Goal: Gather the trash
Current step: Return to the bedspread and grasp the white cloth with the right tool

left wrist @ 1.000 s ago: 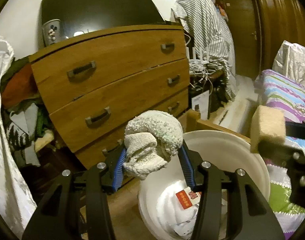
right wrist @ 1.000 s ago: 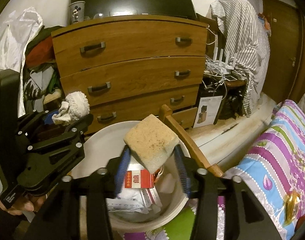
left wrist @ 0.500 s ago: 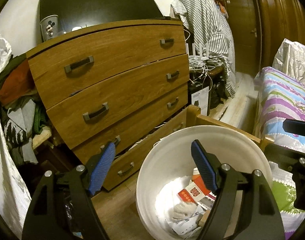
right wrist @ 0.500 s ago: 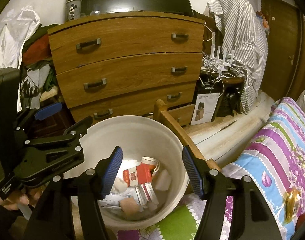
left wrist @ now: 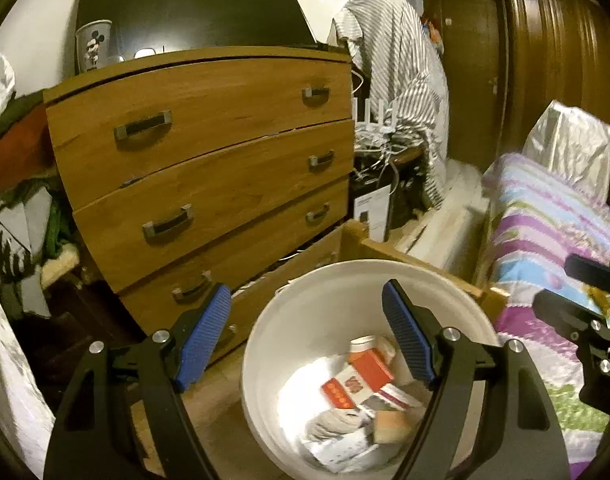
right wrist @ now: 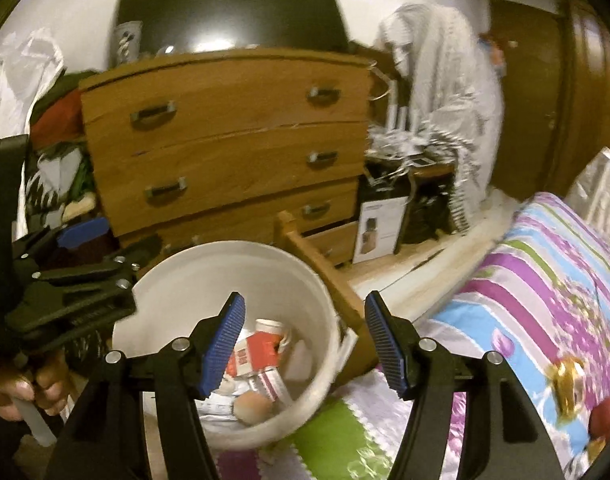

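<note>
I hold my left gripper (left wrist: 307, 336) and my right gripper (right wrist: 303, 344) over the white bucket (left wrist: 325, 284), both with jaws apart and nothing in them. The trash (left wrist: 365, 384) lies down inside the bucket, where it belongs. The bucket stands by the dresser (left wrist: 209, 148), close to the bed (right wrist: 545, 280), so I can reach it easily.

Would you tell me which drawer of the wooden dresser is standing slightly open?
The bottom drawer, nearest the floor beside the white plastic bucket: it juts out with a dark gap above, while the three curved drawers above sit shut.
</note>
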### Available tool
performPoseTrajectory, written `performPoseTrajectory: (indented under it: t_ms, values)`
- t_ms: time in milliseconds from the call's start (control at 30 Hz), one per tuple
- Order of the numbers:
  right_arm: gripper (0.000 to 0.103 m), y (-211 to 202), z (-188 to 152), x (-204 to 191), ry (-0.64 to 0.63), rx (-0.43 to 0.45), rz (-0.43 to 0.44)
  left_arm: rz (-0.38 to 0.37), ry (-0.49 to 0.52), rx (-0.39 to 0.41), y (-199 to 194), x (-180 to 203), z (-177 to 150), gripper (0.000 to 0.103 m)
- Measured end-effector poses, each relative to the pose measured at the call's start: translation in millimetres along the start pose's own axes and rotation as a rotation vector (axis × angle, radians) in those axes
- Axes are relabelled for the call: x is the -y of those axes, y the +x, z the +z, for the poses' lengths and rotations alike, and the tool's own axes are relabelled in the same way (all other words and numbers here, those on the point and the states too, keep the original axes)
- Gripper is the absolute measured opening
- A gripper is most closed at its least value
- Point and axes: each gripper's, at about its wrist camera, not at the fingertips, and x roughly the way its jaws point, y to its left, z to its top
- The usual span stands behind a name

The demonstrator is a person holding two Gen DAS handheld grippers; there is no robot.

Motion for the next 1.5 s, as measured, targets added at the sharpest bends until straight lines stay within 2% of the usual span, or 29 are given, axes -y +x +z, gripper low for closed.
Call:
performPoseTrajectory:
  t_ms: [167,267,333,467,600,767,933,1033,1167,1500]
  values:
    - [0.075,-46.2,-40.3,31.1,0.089,0.111,-0.099,-0.1,-0.064,-0.001,-11.5,4.5,-11.2,0.075]
    - [0.077,-77.0,-72.0,61.1,0.155,0.141,-0.158,-0.15,-0.083,-0.023,-15.7,18.6,-21.7,0.079]
    - [0.078,-95.5,-93.0,81.1,0.187,0.145,-0.199,-0.187,-0.057,-0.042,-20.9,40.4,-32.3,0.079]
    - [0.08,-134.4,-140.7,129.0,0.27,0.121,-0.279,-0.26,0.002,-0.061,-34.6,83.3,-50.8,0.081]
    - [0.08,-176.7,-197.8,180.2,0.358,0.076,-0.378,-0.361,0.064,-0.085,-49.9,133.6,-67.3,0.085]
    - [0.08,-230.7,-273.7,242.3,0.479,0.026,-0.489,-0.447,0.152,-0.122,-64.5,189.0,-92.9,0.088]
    - [0.08,-268.9,-332.3,293.0,0.591,0.003,-0.546,-0.521,0.222,-0.199,-71.8,235.8,-125.7,0.089]
    - [0.08,-277.4,-348.9,309.4,0.601,-0.019,-0.558,-0.544,0.274,-0.225,-78.1,259.6,-141.7,0.089]
    - [0.08,-279.9,-362.0,325.9,0.571,-0.043,-0.527,-0.556,0.316,-0.241,-83.6,281.7,-151.3,0.089]
    - [0.08,-268.7,-345.0,345.2,0.528,-0.059,-0.438,-0.549,0.345,-0.276,-85.1,303.3,-161.1,0.089]
